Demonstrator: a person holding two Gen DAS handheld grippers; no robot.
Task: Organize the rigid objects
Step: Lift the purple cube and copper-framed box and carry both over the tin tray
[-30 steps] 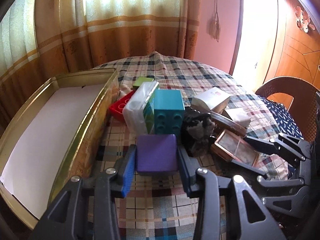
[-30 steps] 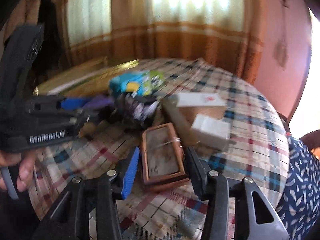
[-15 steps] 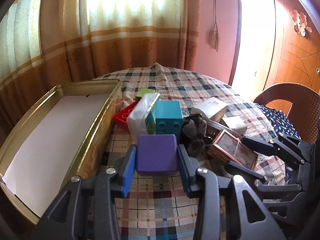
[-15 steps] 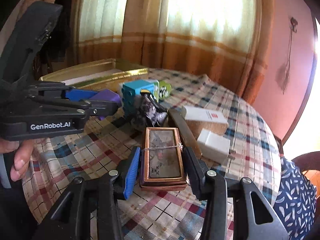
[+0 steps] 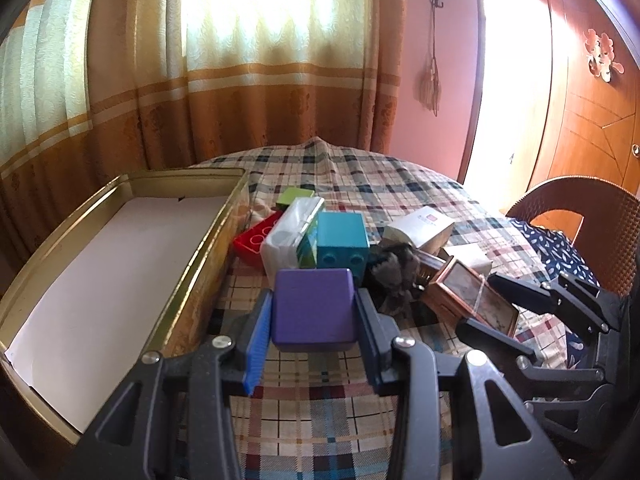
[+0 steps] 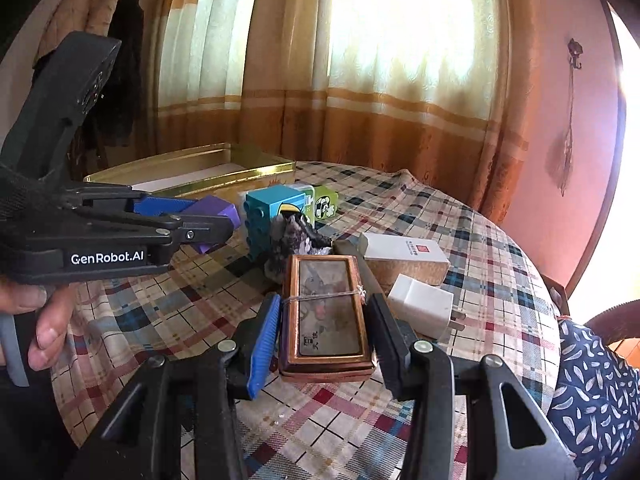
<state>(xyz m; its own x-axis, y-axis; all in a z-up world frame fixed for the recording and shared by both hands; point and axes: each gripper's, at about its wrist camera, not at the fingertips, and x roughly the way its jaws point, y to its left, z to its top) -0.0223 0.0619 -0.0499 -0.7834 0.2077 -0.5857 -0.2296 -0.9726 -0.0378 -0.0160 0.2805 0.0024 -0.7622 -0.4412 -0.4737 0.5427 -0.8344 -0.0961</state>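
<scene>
Left gripper (image 5: 314,322) clamped on purple block (image 5: 313,312) beside gold tin (image 5: 192,280); right gripper (image 6: 324,330) clamped on framed picture box (image 6: 326,312) above plaid tablecloth (image 6: 160,312)

Occlusions and cut-offs, both wrist views.
Red brick (image 5: 256,236): mostly behind tissue pack (image 5: 290,236). Green box (image 5: 294,196): only its top shows. Dark furry lump (image 5: 394,274): identity unclear. Tin (image 5: 120,264): near end cut by frame edge. Chair (image 5: 592,216): cut at right edge. Print on white box (image 6: 414,247): too small to read. Purple block (image 6: 214,210): largely hidden behind left gripper (image 6: 200,224).
</scene>
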